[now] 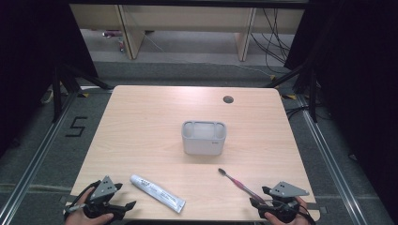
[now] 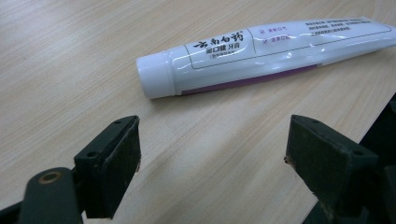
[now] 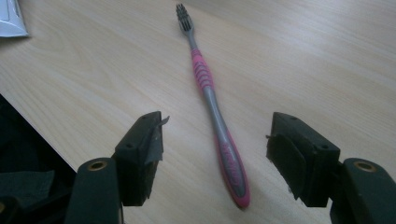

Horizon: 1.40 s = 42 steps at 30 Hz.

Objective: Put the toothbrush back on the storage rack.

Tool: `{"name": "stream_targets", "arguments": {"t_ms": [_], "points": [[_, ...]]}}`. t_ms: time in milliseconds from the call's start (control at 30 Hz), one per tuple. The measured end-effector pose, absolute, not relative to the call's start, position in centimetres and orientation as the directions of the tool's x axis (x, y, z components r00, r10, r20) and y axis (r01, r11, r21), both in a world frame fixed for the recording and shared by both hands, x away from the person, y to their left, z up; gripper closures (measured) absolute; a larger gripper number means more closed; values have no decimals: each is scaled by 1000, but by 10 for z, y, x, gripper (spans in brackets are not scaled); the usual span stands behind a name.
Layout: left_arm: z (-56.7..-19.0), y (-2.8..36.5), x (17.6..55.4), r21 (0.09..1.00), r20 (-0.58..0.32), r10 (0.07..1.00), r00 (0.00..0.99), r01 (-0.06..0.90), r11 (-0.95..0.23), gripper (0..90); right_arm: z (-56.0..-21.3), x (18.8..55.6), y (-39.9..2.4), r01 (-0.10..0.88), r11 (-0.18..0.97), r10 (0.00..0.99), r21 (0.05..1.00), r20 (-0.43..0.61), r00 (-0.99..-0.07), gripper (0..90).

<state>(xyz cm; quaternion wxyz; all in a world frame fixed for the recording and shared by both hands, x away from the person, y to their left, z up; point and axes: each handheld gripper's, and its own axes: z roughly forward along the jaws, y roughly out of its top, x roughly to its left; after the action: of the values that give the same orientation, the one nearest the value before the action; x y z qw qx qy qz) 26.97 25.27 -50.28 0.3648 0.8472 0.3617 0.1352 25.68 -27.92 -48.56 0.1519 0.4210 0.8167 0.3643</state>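
Observation:
A white toothpaste tube (image 1: 156, 192) lies flat near the table's front edge, cap toward the left. In the left gripper view the tube (image 2: 261, 51) lies just beyond my left gripper (image 2: 212, 163), whose jaws stand open over bare wood. My left gripper (image 1: 123, 197) sits at the front left corner. A pink and grey toothbrush (image 1: 238, 183) lies at the front right, bristles pointing away. My right gripper (image 3: 215, 156) is open, its jaws on either side of the toothbrush (image 3: 215, 116) handle end without touching it. My right gripper (image 1: 263, 197) is at the front right corner.
A grey plastic holder (image 1: 204, 137) with compartments stands upright in the middle of the wooden table (image 1: 141, 122). A round cable hole (image 1: 228, 99) is near the far edge. The table's front edge runs close under both grippers.

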Motion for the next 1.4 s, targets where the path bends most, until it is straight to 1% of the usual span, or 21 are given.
{"name": "stream_targets", "arguments": {"t_ms": [33, 67, 133, 167, 233, 267, 300, 367, 533, 600, 767, 800, 867, 900, 933, 1000, 1033, 1100, 1233, 1333, 1400], "points": [[-503, 253, 270, 719, -36, 713, 701, 514, -469, 162, -486, 257, -279, 576, 381, 794, 723, 64, -605, 361], [-503, 252, 270, 722, -42, 716, 697, 517, -460, 162, -484, 257, -280, 566, 399, 796, 721, 33, -604, 362], [-503, 253, 270, 719, -29, 716, 698, 512, -470, 161, -484, 256, -279, 579, 382, 798, 720, 59, -600, 368], [-503, 253, 270, 725, -41, 711, 702, 511, -463, 161, -483, 257, -280, 560, 397, 795, 727, 33, -606, 370], [-504, 253, 270, 727, -38, 708, 705, 506, -465, 161, -483, 258, -279, 570, 405, 783, 715, 51, -620, 389], [-504, 252, 270, 728, -38, 709, 704, 506, -464, 161, -482, 258, -279, 554, 416, 784, 721, 25, -621, 395], [-504, 252, 270, 728, -38, 709, 704, 506, -464, 160, -482, 258, -279, 554, 416, 784, 721, 25, -621, 395], [-504, 252, 270, 726, -42, 712, 701, 511, -460, 160, -481, 261, -277, 548, 454, 762, 703, 13, -648, 405], [-503, 253, 269, 724, -39, 710, 703, 510, -464, 160, -478, 264, -274, 548, 471, 755, 692, 6, -656, 405], [-503, 253, 269, 723, -34, 707, 707, 506, -471, 160, -478, 265, -270, 569, 449, 771, 689, 24, -637, 404], [-504, 253, 270, 716, -21, 705, 709, 503, -485, 161, -478, 269, -270, 550, 471, 759, 689, 1, -651, 390], [-505, 252, 270, 717, -32, 709, 704, 510, -475, 161, -476, 267, -268, 587, 460, 771, 666, 29, -636, 391], [-505, 253, 270, 715, -34, 712, 702, 514, -473, 160, -476, 268, -268, 588, 467, 768, 661, 26, -640, 386], [-505, 253, 270, 716, -33, 712, 701, 514, -473, 161, -476, 271, -267, 586, 494, 755, 643, 18, -656, 376], [-504, 254, 271, 706, -13, 709, 705, 508, -492, 161, -476, 272, -266, 580, 504, 751, 640, 7, -660, 375], [-504, 255, 271, 705, -12, 708, 706, 508, -495, 161, -476, 273, -265, 581, 504, 750, 639, 11, -662, 364], [-504, 255, 272, 703, -11, 710, 704, 510, -495, 161, -475, 276, -261, 585, 532, 733, 611, 13, -680, 342], [-504, 255, 271, 705, -11, 713, 701, 511, -491, 161, -475, 278, -258, 580, 538, 730, 612, 4, -683, 342], [-503, 256, 271, 709, -18, 712, 702, 511, -485, 161, -468, 292, -248, 544, 592, 691, 595, -27, -722, 354], [-504, 255, 270, 715, -24, 711, 703, 509, -479, 161, -463, 300, -241, 550, 595, 692, 585, -26, -721, 358], [-503, 255, 270, 718, -18, 712, 702, 505, -479, 162, -460, 303, -237, 575, 598, 699, 558, -12, -715, 385]]}}
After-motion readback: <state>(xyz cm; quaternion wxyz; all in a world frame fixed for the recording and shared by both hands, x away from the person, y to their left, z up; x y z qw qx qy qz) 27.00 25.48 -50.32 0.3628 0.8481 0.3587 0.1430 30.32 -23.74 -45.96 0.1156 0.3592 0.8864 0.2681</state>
